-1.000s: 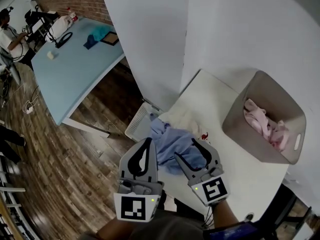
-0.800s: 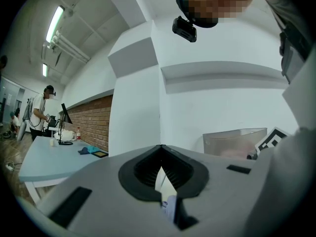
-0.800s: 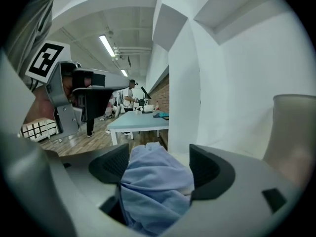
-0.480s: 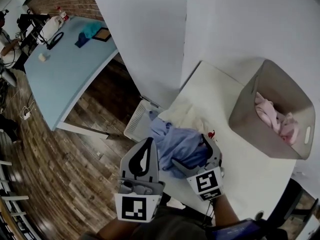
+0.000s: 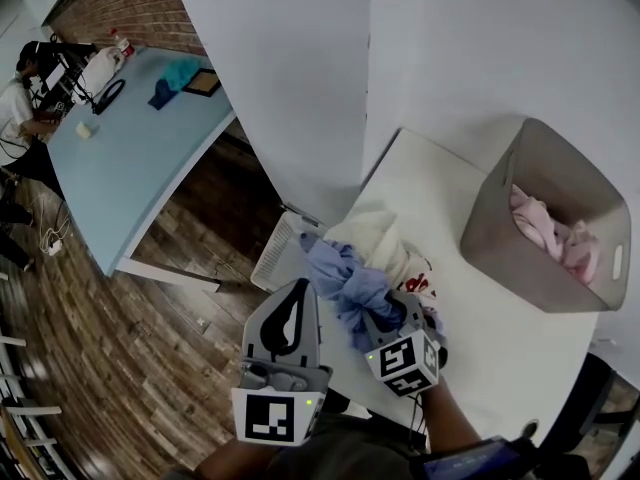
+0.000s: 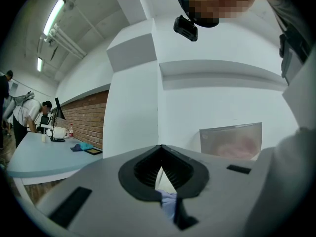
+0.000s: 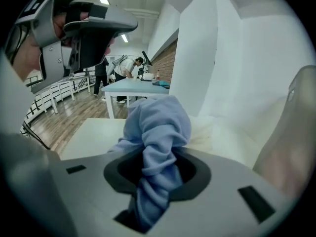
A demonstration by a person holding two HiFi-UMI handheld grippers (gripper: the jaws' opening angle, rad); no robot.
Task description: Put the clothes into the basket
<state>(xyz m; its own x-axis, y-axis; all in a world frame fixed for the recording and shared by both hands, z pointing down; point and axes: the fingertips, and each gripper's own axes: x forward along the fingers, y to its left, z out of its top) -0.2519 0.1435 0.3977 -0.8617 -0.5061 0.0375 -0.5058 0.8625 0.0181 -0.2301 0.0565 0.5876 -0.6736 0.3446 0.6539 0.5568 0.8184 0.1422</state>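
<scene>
The blue garment (image 5: 350, 286) is at the near-left edge of the tabletop (image 5: 480, 353): your right tongs (image 5: 385, 313) dropped onto it and have just closed, cloth clamped between them. Your left tongs (image 5: 296, 290): pressed together, empty. Judged: grip made; basket (image 5: 500, 238) lies far right.

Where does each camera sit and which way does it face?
Head view: on the person's head, looking steeply down at the white table, basket and blue garment; shows left tongs shut, right tongs, which have just been closing, clamped on that garment.
Left gripper view: on the left tongs, looking level at the wall and basket; the person's clothing shows right.
Right gripper view: on the right tongs, looking down along the gripped garment; the left tongs show upper left.
Shared: head and left gripper views show the basket.
</scene>
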